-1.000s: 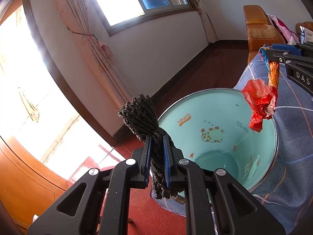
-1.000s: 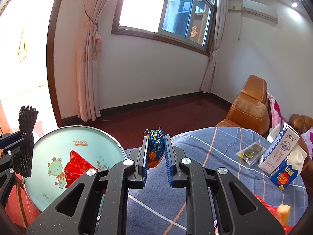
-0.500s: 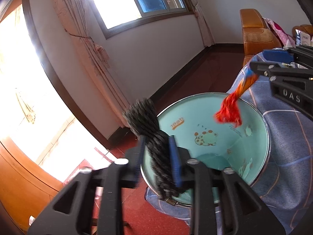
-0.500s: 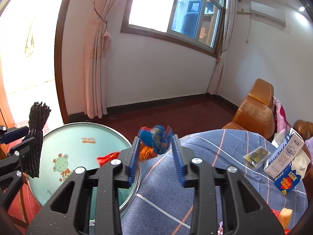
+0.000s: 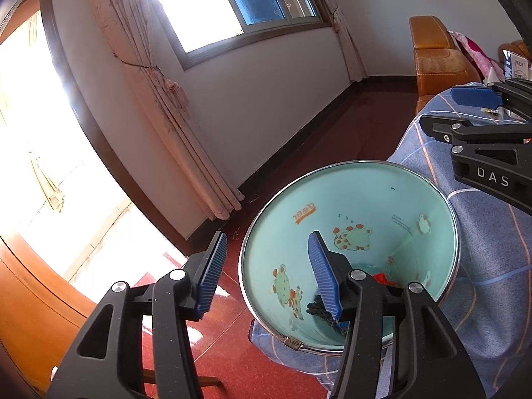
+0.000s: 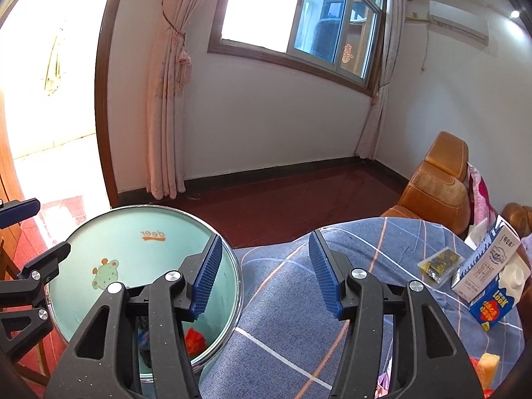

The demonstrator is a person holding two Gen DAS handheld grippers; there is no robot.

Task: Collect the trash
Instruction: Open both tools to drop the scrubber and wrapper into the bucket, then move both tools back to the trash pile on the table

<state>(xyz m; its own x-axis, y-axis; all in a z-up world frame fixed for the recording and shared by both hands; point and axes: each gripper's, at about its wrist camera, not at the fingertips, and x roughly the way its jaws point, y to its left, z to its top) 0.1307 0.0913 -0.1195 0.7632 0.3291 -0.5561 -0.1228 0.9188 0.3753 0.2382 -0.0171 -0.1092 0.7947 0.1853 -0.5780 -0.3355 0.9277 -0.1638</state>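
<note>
Over the rim of the mint-green trash bin (image 5: 282, 256), your left gripper (image 5: 266, 272) has its jaws opening, roughly half spread, with nothing between the blue ribbed pads (image 5: 209, 276). The dark braided rope bundle (image 5: 319, 309) lies down inside the bin near the bottom, partly hidden behind your right-hand finger in that view. Beside it at the bin's floor sits the crumpled red wrapper (image 5: 382, 279).

Your right gripper (image 6: 262, 272) is likewise opening, about half wide, and its pads grip nothing. It hangs at the seam where the bin (image 6: 133, 252) meets the blue plaid tablecloth (image 6: 299, 299), one finger over the bin's mouth and the other over the cloth. Below that finger you can see the red wrapper (image 6: 193, 339) in the bin, along with a scrap of blue and orange packaging (image 6: 143, 335), mostly hidden by the gripper's frame.

The bin's steel rim presses against the edge of the cloth-covered table. Further right on the cloth lie a small clear packet of dark bits (image 6: 439, 262), a white milk carton (image 6: 482, 266) lying on its side, and touching it a blue carton (image 6: 495, 302). A yellow sponge-like block (image 6: 488, 365) sits at the lower right edge.
</note>
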